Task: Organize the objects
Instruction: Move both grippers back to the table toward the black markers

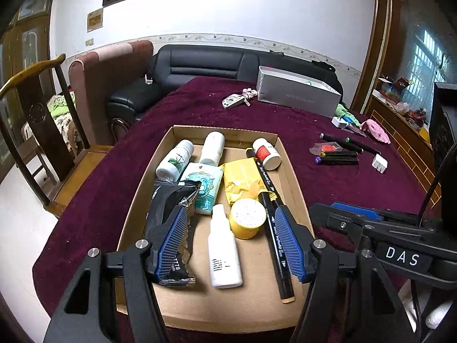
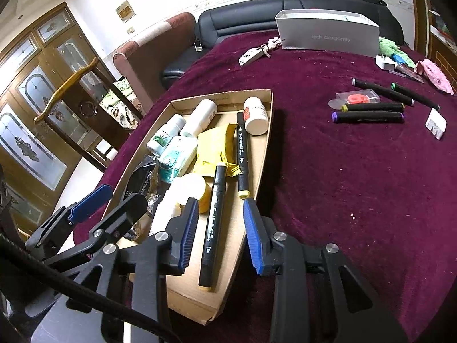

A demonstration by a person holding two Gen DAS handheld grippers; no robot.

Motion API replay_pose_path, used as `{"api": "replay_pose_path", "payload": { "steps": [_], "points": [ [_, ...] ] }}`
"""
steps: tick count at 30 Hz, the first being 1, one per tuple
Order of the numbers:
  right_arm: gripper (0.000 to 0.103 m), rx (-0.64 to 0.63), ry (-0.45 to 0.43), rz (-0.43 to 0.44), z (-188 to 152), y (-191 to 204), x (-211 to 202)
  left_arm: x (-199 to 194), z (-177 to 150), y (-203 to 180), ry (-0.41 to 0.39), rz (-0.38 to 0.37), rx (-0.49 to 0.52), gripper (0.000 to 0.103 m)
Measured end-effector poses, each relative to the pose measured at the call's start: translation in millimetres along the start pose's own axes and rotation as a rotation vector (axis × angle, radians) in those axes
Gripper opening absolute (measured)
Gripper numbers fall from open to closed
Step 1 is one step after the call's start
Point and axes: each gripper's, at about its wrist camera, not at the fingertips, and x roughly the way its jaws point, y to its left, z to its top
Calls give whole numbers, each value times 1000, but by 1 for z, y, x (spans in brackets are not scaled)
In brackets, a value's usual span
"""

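A shallow cardboard tray [image 1: 214,300] [image 2: 188,294] lies on the maroon cloth, holding several items: a white bottle [image 1: 224,257], a yellow jar [image 1: 247,217], a black pouch [image 1: 168,200], a yellow packet [image 1: 242,180], small bottles at the far end, and two black markers. My left gripper [image 1: 231,240] hangs open above the tray's near end, with the white bottle lying below the gap. My right gripper [image 2: 221,234] is open over the tray's right side. One black marker [image 2: 212,228] lies flat between its fingers, untouched by either pad.
Several loose markers [image 2: 368,117] and a clear case with a red roll [image 2: 357,97] lie on the cloth to the right. A grey box [image 2: 328,38], keys [image 2: 254,54], white plugs and a pink cloth sit farther back. A wooden chair [image 1: 37,108] and a black sofa border the table.
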Motion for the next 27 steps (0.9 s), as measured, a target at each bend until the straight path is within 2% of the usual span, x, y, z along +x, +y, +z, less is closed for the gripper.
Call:
{"api": "replay_pose_path", "payload": {
  "steps": [3, 7, 13, 27],
  "points": [
    [31, 3, -11, 1, 0, -3, -6, -3, 1, -7, -3, 0, 15, 58],
    [39, 19, -29, -3, -1, -12, -15, -5, 2, -18, -5, -3, 38, 58],
    [40, 59, -63, -17, 1, -36, -30, -4, 4, -44, -1, -7, 103, 58],
    [42, 217, -131, -89, 7, -133, -66, 27, 13, -107, 72, -6, 222, 58]
  ]
}}
